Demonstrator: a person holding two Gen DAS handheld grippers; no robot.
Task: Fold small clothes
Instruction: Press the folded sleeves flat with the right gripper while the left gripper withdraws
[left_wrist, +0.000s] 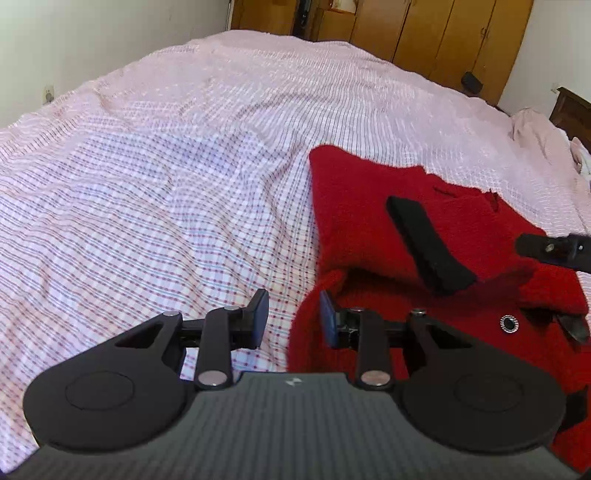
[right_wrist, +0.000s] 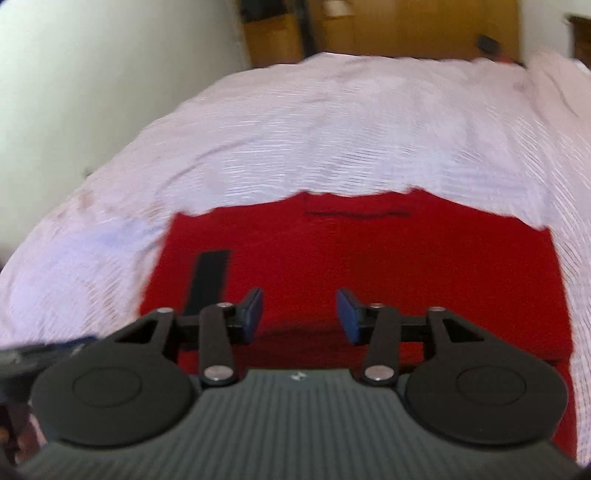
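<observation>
A small red fleece garment (left_wrist: 369, 206) with a black strap (left_wrist: 428, 243) and a metal snap (left_wrist: 509, 324) lies on the bed, partly folded. My left gripper (left_wrist: 294, 316) is open at the garment's left edge, which bulges up between its fingers. In the right wrist view the garment (right_wrist: 406, 258) lies flat below my right gripper (right_wrist: 299, 314), which is open and empty above it. The black strap (right_wrist: 207, 280) shows at the left. The right gripper's fingers (left_wrist: 546, 249) show at the right edge of the left view.
The bed has a pink checked sheet (left_wrist: 166, 184). A crumpled pink cloth (left_wrist: 539, 133) lies at the far right. Wooden wardrobes (left_wrist: 424, 33) stand behind the bed and a white wall (right_wrist: 92, 74) runs along its left side.
</observation>
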